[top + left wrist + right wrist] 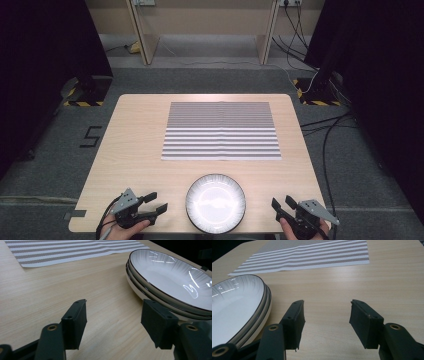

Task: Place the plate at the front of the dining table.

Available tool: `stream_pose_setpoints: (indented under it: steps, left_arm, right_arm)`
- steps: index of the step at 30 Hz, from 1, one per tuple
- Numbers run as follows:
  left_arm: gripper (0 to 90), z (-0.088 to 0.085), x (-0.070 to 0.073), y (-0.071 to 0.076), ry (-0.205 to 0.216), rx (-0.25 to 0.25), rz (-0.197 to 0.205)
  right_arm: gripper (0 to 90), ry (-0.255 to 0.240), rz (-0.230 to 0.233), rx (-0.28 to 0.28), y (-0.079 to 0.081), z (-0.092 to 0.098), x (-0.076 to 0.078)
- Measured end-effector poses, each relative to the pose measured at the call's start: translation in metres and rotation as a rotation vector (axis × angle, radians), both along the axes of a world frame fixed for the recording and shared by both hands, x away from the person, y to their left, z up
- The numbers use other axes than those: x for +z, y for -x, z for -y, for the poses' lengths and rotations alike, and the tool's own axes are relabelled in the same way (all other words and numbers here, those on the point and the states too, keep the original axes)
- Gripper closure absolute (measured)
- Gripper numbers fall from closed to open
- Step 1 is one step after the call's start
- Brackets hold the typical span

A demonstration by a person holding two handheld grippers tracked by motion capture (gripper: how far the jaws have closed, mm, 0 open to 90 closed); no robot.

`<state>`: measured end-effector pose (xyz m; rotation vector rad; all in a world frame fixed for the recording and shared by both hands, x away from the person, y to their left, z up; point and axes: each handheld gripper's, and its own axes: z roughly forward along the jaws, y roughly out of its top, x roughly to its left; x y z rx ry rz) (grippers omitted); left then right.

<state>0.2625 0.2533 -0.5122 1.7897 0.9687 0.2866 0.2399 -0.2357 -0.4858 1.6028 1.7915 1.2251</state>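
In the high view we see a wooden table (135, 145) with a striped mat (221, 131) laid flat at its middle and a stack of plates (216, 203) at the near edge, between the two grippers. The left gripper (154, 202) sits just beside the stack on its left, held in a hand (131, 227), jaws apart and pointing toward the plates with nothing between them. The right gripper (280, 205) sits near the stack on its right, held in the other hand (300, 231), jaws likewise apart and empty. In the left gripper view we look along the left gripper (113, 318): its two black jaws stand wide apart over bare table (50, 285), and the plates (172, 280) lie ahead to the right, the right jaw close to the stack's rim; we cannot tell whether it touches. The rims show at least two white plates with dark edges, nested. The mat (72, 250) lies farther off at the top. In the right gripper view the right gripper (327, 320) also has its jaws wide apart over bare table (392, 282), holding nothing. The plates (234, 307) lie to the left, just beside the left jaw, and the mat (312, 257) lies beyond.
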Motion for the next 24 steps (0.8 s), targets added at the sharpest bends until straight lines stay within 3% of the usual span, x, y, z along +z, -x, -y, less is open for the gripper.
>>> stream_pose_setpoints:
  steps: [15, 16, 18, 19, 24]
  left_arm:
    - [42.4, 0.004, 0.002, 0.002, 0.013, 0.01, -0.025]
    - [42.6, 0.008, 0.003, 0.003, 0.023, -0.001, -0.033]
    - [42.6, 0.011, 0.004, 0.003, 0.027, -0.007, -0.037]
    - [43.4, 0.016, 0.006, 0.003, 0.028, -0.021, -0.039]
    - [44.9, 0.03, 0.012, 0.0, 0.029, -0.073, -0.051]
  right_arm:
    - [52.1, -0.041, -0.033, 0.03, 0.0, -0.008, 0.0]
    - [52.6, -0.072, -0.05, 0.06, -0.001, -0.012, 0.001]
    - [52.6, -0.077, -0.059, 0.07, -0.001, -0.014, 0.002]
    - [53.3, -0.054, -0.062, 0.095, -0.002, -0.019, 0.004]
    - [58.5, -0.06, -0.062, 0.149, -0.006, -0.029, 0.011]
